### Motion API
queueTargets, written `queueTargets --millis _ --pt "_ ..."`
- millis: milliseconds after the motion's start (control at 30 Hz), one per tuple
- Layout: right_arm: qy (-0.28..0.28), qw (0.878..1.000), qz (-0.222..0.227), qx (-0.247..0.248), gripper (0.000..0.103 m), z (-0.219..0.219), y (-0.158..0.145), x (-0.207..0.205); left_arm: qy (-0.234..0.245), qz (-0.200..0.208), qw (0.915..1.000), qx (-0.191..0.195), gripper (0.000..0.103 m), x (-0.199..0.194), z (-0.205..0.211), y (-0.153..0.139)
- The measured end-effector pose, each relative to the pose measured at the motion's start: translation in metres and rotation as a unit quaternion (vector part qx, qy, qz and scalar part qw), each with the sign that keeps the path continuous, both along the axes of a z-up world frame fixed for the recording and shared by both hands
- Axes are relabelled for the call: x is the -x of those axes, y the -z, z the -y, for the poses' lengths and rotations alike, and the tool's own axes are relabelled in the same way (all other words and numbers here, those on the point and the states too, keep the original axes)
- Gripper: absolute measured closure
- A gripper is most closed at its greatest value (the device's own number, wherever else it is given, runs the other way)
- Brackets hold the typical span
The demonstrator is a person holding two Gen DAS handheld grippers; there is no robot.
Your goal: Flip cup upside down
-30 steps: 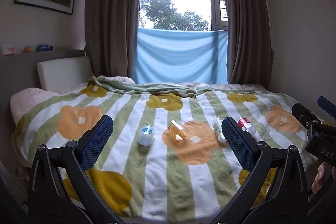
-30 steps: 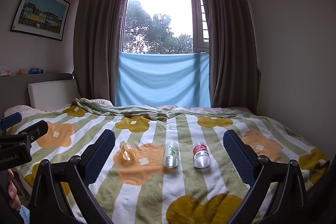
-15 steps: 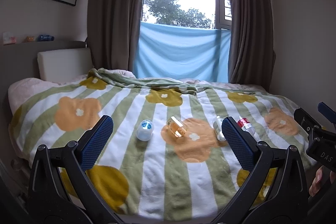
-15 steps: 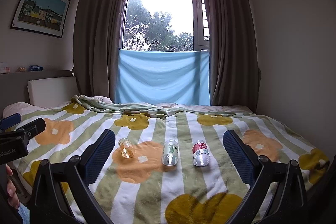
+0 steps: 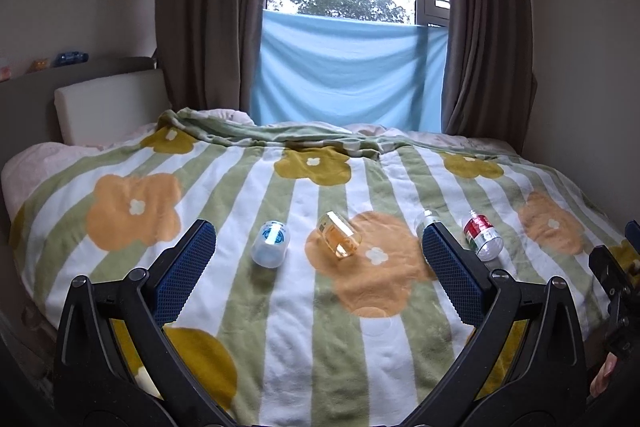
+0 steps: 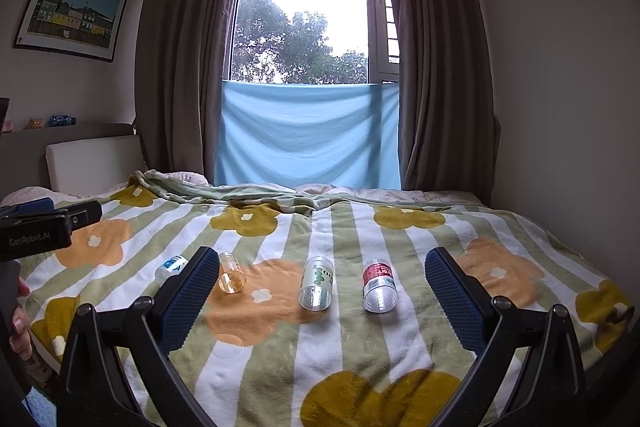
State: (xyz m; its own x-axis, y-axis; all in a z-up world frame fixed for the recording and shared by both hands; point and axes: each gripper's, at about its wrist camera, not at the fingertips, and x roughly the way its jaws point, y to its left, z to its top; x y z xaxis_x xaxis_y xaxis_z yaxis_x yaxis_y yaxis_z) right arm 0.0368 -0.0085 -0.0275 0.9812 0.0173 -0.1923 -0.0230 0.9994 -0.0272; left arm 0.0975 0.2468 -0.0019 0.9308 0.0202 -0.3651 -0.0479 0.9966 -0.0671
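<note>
Several cups lie on their sides in a row on the striped flower blanket [image 5: 320, 327]. From left: a white cup with a blue label [image 5: 270, 243], an amber cup [image 5: 340, 239], a clear cup with a green label [image 6: 316, 287], partly hidden behind my left finger in the left wrist view, and a clear cup with a red label [image 5: 482, 235]. They also show in the right wrist view: white cup [image 6: 171, 265], amber cup [image 6: 231, 277], red-label cup [image 6: 379, 285]. My left gripper [image 5: 316, 267] and right gripper [image 6: 318, 299] are both open, empty and short of the cups.
The bed fills the room between a headboard with a white cushion [image 5: 108, 109] on the left and a wall on the right. Curtains and a blue cloth [image 6: 308, 135] hang behind it. The left gripper's body [image 6: 40, 227] juts in at the right wrist view's left edge.
Both grippers have moved forward and tilted down toward the bed; the cups look closer. The white cup has come into the right wrist view. No cup has moved.
</note>
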Motion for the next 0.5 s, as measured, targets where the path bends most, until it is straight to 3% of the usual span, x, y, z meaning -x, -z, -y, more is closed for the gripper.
queueTargets --millis 133,267,500 --pt "-0.007 1.000 -0.017 -0.007 0.000 0.005 0.014 -0.018 0.023 -0.046 0.9986 -0.015 0.000 -0.065 0.002 0.006" --pt "-0.012 0.999 -0.036 -0.009 0.000 0.010 0.030 -0.040 0.046 -0.097 0.9942 -0.006 0.000 -0.134 0.006 0.024" --pt "-0.024 0.998 -0.060 -0.007 0.000 0.014 0.061 -0.070 0.050 -0.198 0.9789 0.002 0.000 -0.249 0.014 0.078"
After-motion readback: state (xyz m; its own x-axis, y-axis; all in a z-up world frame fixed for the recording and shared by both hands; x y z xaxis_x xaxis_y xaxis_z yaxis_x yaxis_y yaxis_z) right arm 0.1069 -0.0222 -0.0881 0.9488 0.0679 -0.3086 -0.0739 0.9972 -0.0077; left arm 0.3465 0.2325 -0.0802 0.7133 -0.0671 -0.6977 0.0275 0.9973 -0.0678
